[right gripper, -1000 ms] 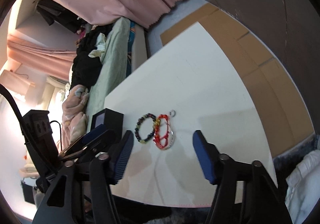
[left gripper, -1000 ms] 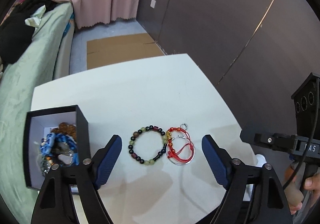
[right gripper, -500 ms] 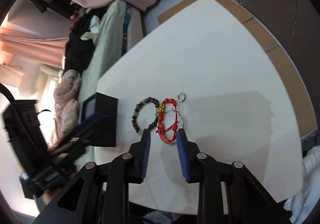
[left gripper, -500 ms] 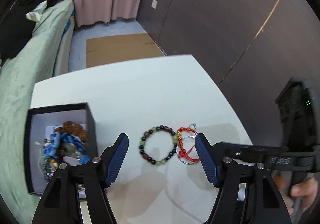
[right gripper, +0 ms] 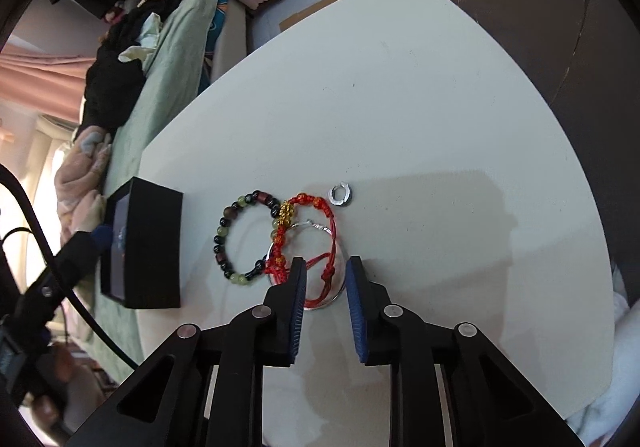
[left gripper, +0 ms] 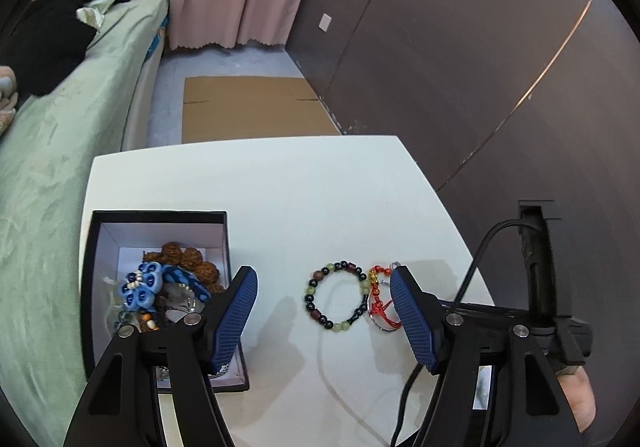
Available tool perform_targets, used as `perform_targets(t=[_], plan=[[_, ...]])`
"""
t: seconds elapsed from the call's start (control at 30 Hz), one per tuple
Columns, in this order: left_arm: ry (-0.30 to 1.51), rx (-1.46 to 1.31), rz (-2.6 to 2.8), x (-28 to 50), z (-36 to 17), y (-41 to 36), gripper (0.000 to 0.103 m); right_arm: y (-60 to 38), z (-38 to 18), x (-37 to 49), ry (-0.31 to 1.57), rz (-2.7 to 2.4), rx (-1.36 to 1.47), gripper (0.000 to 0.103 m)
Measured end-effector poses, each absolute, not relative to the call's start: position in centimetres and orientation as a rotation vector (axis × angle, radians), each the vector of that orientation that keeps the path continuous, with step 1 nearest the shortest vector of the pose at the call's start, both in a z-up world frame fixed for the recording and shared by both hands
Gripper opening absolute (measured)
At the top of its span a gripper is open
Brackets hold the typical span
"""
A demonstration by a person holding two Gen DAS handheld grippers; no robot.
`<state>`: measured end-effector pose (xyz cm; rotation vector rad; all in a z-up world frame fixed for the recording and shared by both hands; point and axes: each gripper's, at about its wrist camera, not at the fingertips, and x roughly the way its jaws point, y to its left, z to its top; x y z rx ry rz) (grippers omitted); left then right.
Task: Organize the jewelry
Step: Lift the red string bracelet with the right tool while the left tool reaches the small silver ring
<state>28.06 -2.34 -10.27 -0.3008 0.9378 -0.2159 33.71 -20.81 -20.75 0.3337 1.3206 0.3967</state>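
Since a second ago the right gripper (right gripper: 326, 281) has dropped toward the red knotted cord bracelet (right gripper: 316, 239), its ribbed blue jaws closing to a narrow gap around the cord's loose tails, not yet pinching. Beside it on the smooth white surface (right gripper: 400, 107) lie a round-beaded bracelet (left gripper: 336, 301) and a small metal ring (right gripper: 340, 194). The left gripper (left gripper: 324, 311) hangs half open, empty, beside the black box (left gripper: 96, 287) of jewelry.

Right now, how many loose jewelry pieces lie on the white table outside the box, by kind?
Beaded bracelet: 1
Red cord bracelet: 1
Silver bangle: 1
Small silver ring: 1
Total: 4
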Motion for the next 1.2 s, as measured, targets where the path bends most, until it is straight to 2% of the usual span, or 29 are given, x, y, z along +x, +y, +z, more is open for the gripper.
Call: perform_targets(t=[0.23, 0.67, 0.73, 1.2], plan=[[0.94, -0.306, -0.209, 27.9, -10.3, -2.1, 0.07, -20.0, -20.2, 33.5, 1.301, 0.343, 0.211, 0.008], [0.957, -0.298, -0.208, 28.5, -11.2, -2.9, 0.07, -23.7, -16.5, 32.4, 1.165, 0.453, 0.404, 0.007], [0.963, -0.291, -0.212, 28.6, -11.5, -3.3, 0.067, -24.3, -15.8, 32.3, 1.135, 0.469, 0.434, 0.007], [1.016, -0.173, -0.263, 30.8, -14.2, -8.6, 0.064, -28.8, -14.3, 33.0, 1.041, 0.399, 0.594, 0.007]])
